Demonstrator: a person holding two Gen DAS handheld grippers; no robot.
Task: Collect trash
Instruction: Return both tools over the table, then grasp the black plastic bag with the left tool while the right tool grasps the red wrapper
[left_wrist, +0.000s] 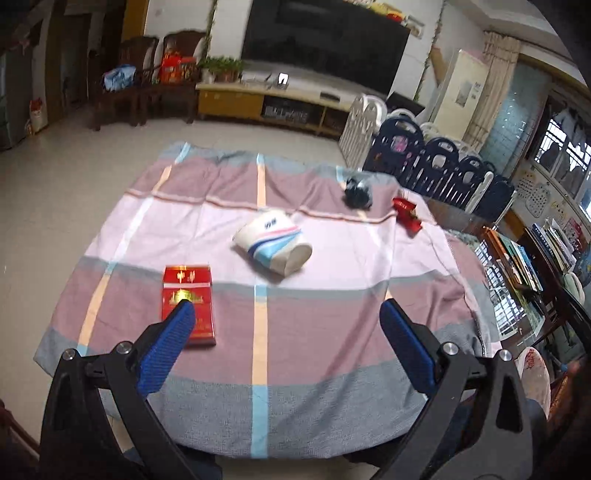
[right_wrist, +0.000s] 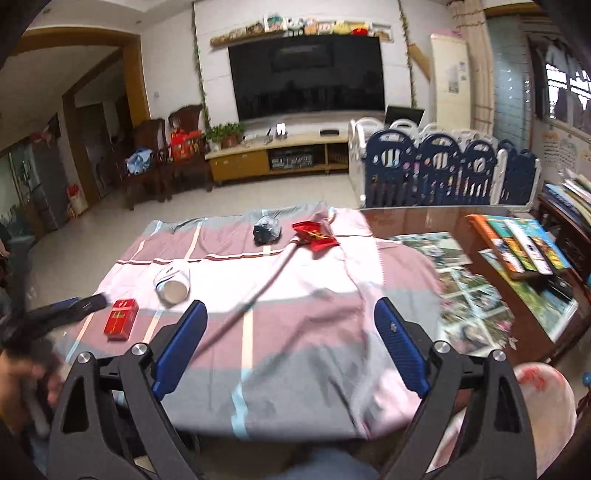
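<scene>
The left gripper (left_wrist: 286, 306) hangs over the near edge of the table with its blue-padded fingers (left_wrist: 177, 332) spread wide and nothing between them; the right gripper (right_wrist: 290, 314) is likewise wide apart and holding nothing, poised over the near right part of the cloth. Beneath both lies a checked tablecloth (left_wrist: 314, 332) in pink, mauve and grey with orange and pale blue stripes, a long fold running across it in the right wrist view. Past the cloth's right edge the bare glossy table (right_wrist: 406, 221) shows photographs and a row of books (right_wrist: 517, 243). Farther off are a tiled floor, a low TV cabinet under a large dark television (right_wrist: 306, 77), wooden chairs at far left and a blue-and-white playpen fence (right_wrist: 443, 173) at far right. A red cigarette pack (left_wrist: 188, 304) lies flat just beyond the left gripper's left finger. A crushed paper cup (left_wrist: 273, 245) lies on its side mid-cloth, ahead of that gripper. A dark crumpled wad (left_wrist: 356, 192) and a red wrapper (left_wrist: 406, 214) sit near the far right edge, well apart from both grippers.
</scene>
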